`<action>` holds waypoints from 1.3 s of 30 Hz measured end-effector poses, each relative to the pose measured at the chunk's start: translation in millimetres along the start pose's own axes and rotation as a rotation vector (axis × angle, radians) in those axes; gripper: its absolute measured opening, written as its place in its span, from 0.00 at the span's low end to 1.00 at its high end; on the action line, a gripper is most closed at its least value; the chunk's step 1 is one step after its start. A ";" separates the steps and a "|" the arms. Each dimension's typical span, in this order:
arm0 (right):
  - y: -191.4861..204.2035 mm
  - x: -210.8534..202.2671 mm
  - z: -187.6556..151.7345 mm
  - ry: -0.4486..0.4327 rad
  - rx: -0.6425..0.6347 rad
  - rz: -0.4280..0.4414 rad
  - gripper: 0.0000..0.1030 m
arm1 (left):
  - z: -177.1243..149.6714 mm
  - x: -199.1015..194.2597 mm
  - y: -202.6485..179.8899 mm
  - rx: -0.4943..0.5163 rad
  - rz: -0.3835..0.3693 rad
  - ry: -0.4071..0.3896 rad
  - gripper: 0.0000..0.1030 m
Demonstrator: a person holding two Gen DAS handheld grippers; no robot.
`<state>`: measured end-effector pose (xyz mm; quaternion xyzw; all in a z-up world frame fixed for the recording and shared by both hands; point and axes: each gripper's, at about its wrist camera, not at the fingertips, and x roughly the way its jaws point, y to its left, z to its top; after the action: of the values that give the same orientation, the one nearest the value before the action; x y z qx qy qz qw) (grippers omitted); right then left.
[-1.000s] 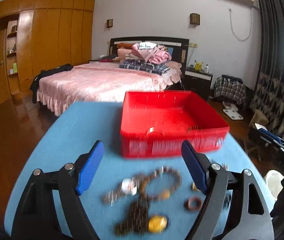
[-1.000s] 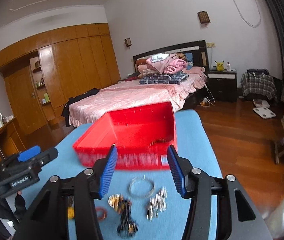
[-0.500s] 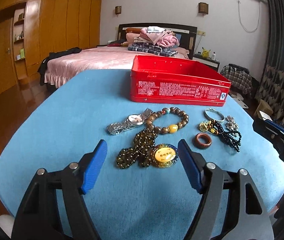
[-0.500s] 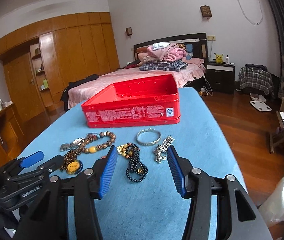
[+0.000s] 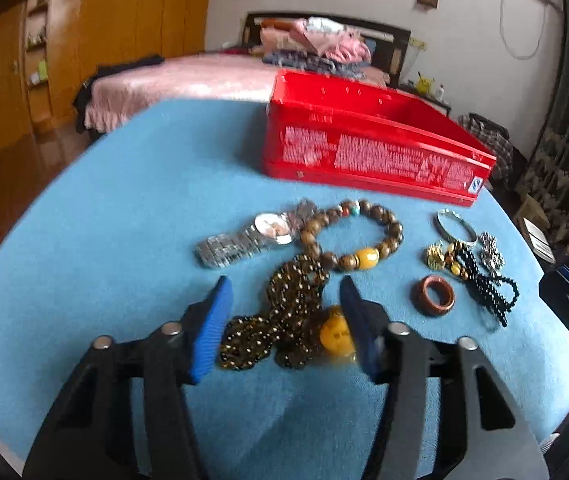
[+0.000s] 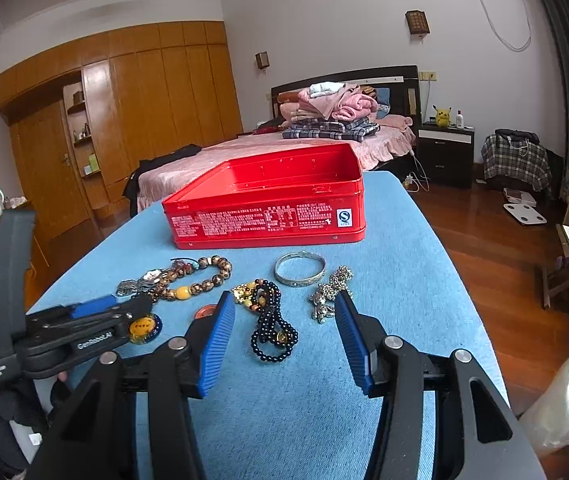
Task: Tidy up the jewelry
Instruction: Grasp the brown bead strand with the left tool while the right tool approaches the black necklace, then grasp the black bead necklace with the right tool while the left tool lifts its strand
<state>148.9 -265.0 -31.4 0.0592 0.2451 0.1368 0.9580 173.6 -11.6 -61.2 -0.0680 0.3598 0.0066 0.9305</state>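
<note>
Jewelry lies on a blue table (image 5: 124, 208) in front of an open red tin box (image 5: 368, 148), which also shows in the right wrist view (image 6: 268, 216). My left gripper (image 5: 284, 300) is open, its jaws on either side of a dark bead necklace (image 5: 284, 312) with a yellow pendant (image 5: 334, 338). Beyond it lie a silver watch (image 5: 244, 240), a wooden bead bracelet (image 5: 352, 236) and a brown ring (image 5: 434, 295). My right gripper (image 6: 282, 316) is open over a black bead strand (image 6: 272, 324), with a silver bangle (image 6: 300, 268) and a metal charm (image 6: 332, 292) ahead.
A bed (image 6: 284, 152) with piled clothes stands behind the table. Wooden wardrobes (image 6: 124, 120) line the left wall. A white roll (image 6: 564, 396) sits at the table's right edge. The left gripper's body (image 6: 64, 328) shows at the left of the right wrist view.
My left gripper has dropped forward and down, so its open jaws now flank the dark bead necklace. My right gripper has moved slightly closer to the black bead strand.
</note>
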 end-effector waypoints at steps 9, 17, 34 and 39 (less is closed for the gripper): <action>5.1 5.1 0.9 0.013 -0.015 0.010 0.50 | -0.2 1.9 -1.8 0.017 -0.010 0.018 0.49; 10.4 27.8 4.5 0.093 -0.010 0.037 0.49 | -1.2 2.3 -1.7 0.014 -0.011 0.001 0.28; 16.6 62.0 0.4 0.267 -0.057 0.059 0.18 | -0.1 4.1 -8.2 0.042 0.014 0.006 0.28; 19.8 53.8 -5.4 0.276 -0.057 0.071 0.21 | -0.7 3.8 -7.7 0.047 0.017 0.005 0.28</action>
<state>186.9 -230.2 -56.9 0.0214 0.3681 0.1841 0.9111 176.5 -19.6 -63.4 -0.0432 0.3627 0.0057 0.9309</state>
